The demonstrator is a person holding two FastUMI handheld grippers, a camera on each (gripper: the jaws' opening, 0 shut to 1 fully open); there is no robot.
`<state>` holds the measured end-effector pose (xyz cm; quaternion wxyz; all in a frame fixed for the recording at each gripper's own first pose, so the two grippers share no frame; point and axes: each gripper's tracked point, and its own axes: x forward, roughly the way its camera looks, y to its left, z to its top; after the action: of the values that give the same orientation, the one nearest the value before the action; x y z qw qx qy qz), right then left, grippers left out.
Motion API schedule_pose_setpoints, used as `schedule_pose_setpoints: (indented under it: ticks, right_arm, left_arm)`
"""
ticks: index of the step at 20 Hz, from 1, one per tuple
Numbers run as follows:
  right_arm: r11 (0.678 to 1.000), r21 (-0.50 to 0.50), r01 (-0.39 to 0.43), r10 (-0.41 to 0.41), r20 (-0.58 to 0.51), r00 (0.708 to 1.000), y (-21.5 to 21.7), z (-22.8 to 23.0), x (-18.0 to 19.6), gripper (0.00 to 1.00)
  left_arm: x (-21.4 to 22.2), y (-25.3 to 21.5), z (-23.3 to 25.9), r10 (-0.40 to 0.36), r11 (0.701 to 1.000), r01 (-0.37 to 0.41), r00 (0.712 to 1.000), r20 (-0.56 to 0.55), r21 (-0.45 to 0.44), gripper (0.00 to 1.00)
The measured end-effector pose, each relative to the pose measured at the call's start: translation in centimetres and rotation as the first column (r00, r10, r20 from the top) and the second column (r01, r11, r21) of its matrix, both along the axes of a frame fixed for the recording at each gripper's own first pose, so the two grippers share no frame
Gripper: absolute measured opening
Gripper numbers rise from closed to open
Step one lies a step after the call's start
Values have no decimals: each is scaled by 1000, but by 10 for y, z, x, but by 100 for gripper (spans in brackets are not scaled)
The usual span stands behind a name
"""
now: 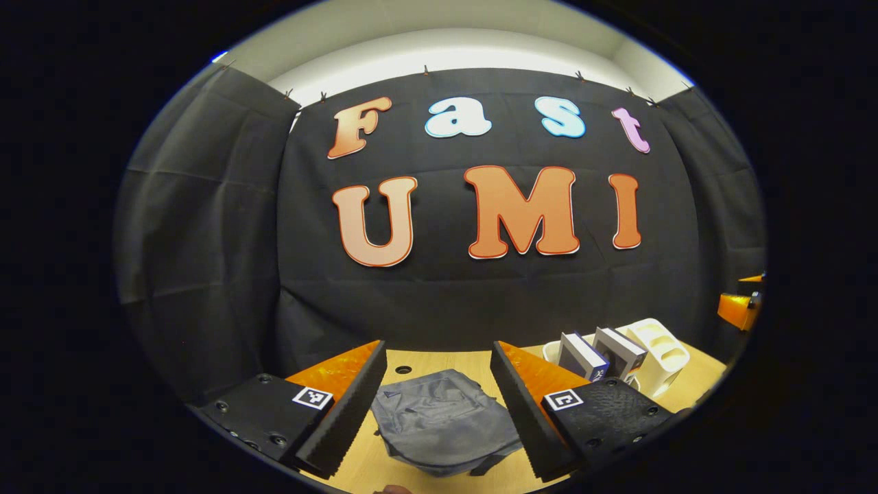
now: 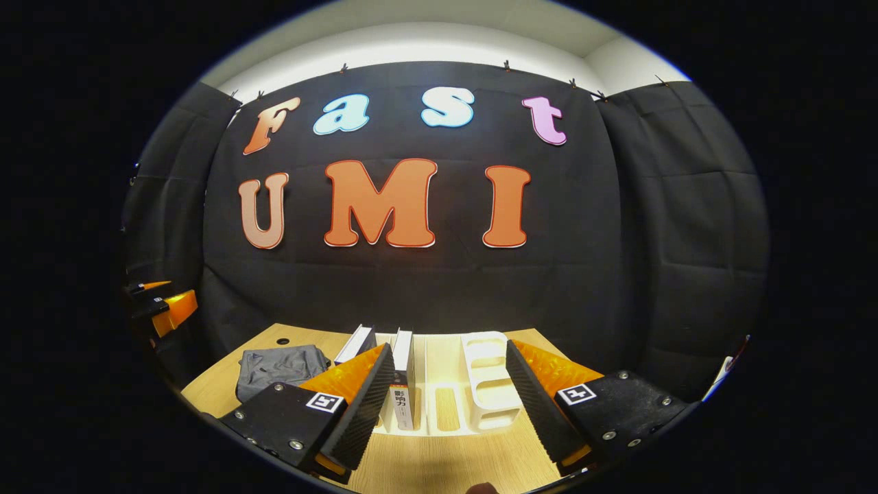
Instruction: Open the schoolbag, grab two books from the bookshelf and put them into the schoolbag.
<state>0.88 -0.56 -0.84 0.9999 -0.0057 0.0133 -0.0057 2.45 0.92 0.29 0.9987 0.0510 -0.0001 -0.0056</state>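
L gripper is hovering w/ jaws spread wide, gripping nothing; grey schoolbag is lying flat on the wooden table, showing right btwn the fingers but farther off, not touching. R gripper is also hanging w/ jaws apart, holding nothing; white bookshelf is sitting btwn its fingers, two books standing upright in it nr the left finger.

Left gripper: two wedge-shaped fingers with ribbed inner pads, glossy translucent shells behind, flat plates with round screws, one square fiducial marker per plate. Right gripper: same build, screws along plate edges, square markers near the finger roots.
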Motion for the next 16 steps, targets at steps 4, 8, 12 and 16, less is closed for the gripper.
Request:
schedule_pose_setpoints:
  ticks: [4,8,12,16]
  right_arm:
    - [1000,10,4,-4,-17,1000,-3,-7,-1,97]
    - [999,33,13,-12,-49,999,-9,-20,-3,97]
    - [999,32,26,-24,-66,998,-15,-28,-4,97]
    - [998,37,50,-47,-95,994,-25,-40,-6,97]
  left_arm:
    - [9,-5,-10,-44,996,47,999,-31,72,98]
    - [16,-5,-32,-58,968,74,996,-75,241,97]
    - [18,-16,-75,-93,943,143,980,-175,301,97]
    - [16,-17,-114,-87,892,181,968,-235,413,98]
